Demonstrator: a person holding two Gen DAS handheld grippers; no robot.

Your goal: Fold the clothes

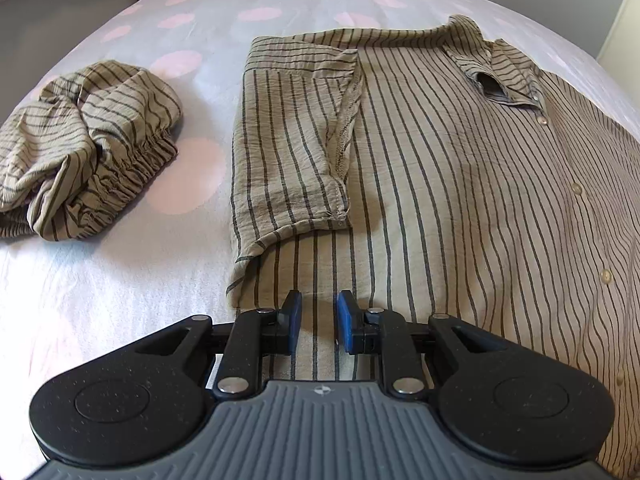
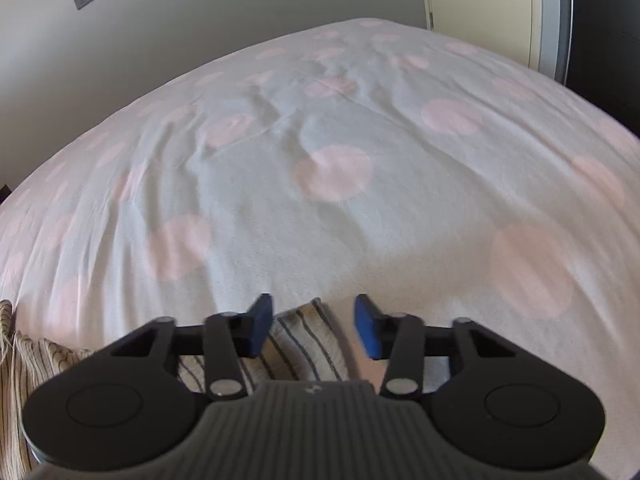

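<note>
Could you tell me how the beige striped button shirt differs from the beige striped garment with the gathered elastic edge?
The beige striped button shirt lies spread flat, one sleeve folded over its front; the beige striped garment with the gathered elastic edge sits crumpled in a heap. The shirt shows a collar and buttons; the garment shows a ruched elastic band. Both share tan fabric with dark stripes and rest on the pink-dotted white bedsheet.

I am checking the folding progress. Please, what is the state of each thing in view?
Striped shirt: spread flat, one sleeve folded in.
Striped shorts: crumpled, unfolded.
Left gripper: open, above the shirt hem.
Right gripper: open, around a shirt corner.
Bedsheet: wrinkled.
</note>
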